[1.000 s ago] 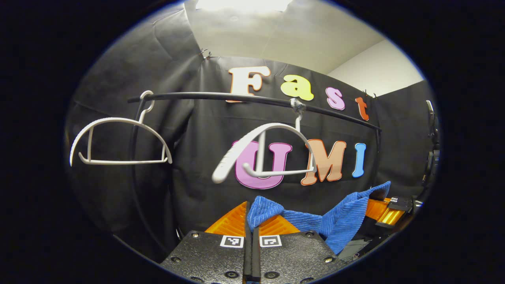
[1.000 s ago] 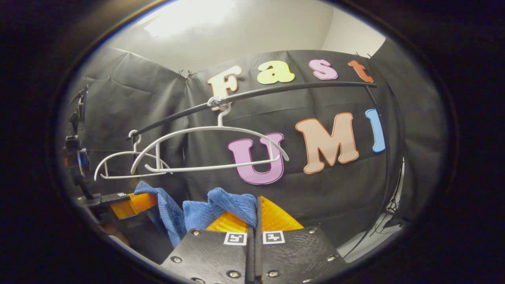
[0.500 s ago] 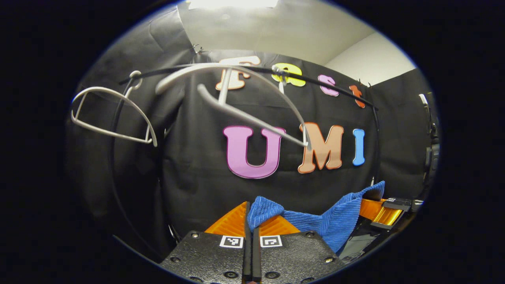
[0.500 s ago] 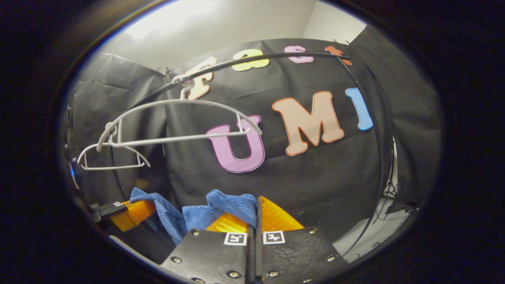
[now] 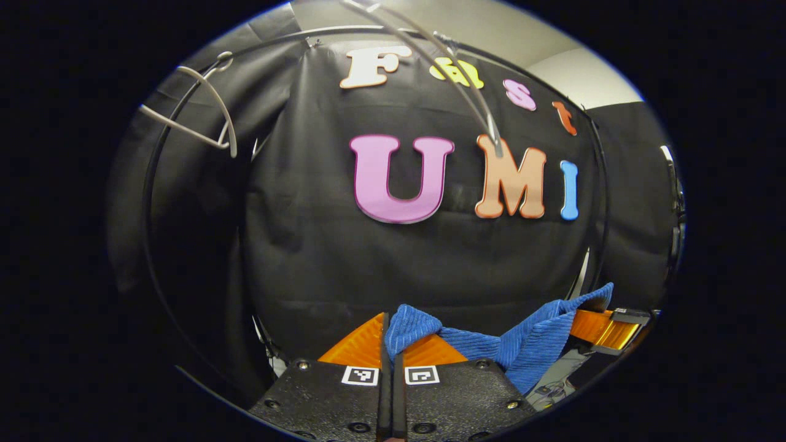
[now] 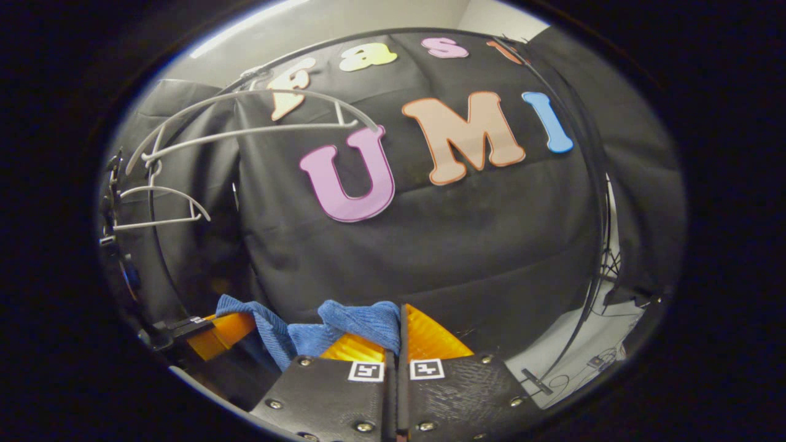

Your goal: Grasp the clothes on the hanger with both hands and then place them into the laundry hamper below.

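Both grippers pinch the same blue cloth, and we hold it stretched between them. Our left gripper has its orange fingers pressed together on one bunched corner of the blue corduroy garment, and from there the fabric runs across to the right gripper, which we see farther off at the right edge of the left gripper view. In the right gripper view, our right gripper is closed on the other bunched end of the garment; the cloth sags a little and then rises to the left gripper at the lower left.

Above and behind, two white plastic hangers hang bare on the black rail of the clothes rack. The nearer hanger is high in the view, and the farther hanger is by the left post. No cloth touches them.

We judge that the garment is already off the hanger and the carrying-down step is in hand. The laundry hamper is not in these views, so we cannot tell how near it is. The next move calls for lowering both grippers together, keeping the cloth clear of the rack, and opening the fingers only once the garment is over the hamper.
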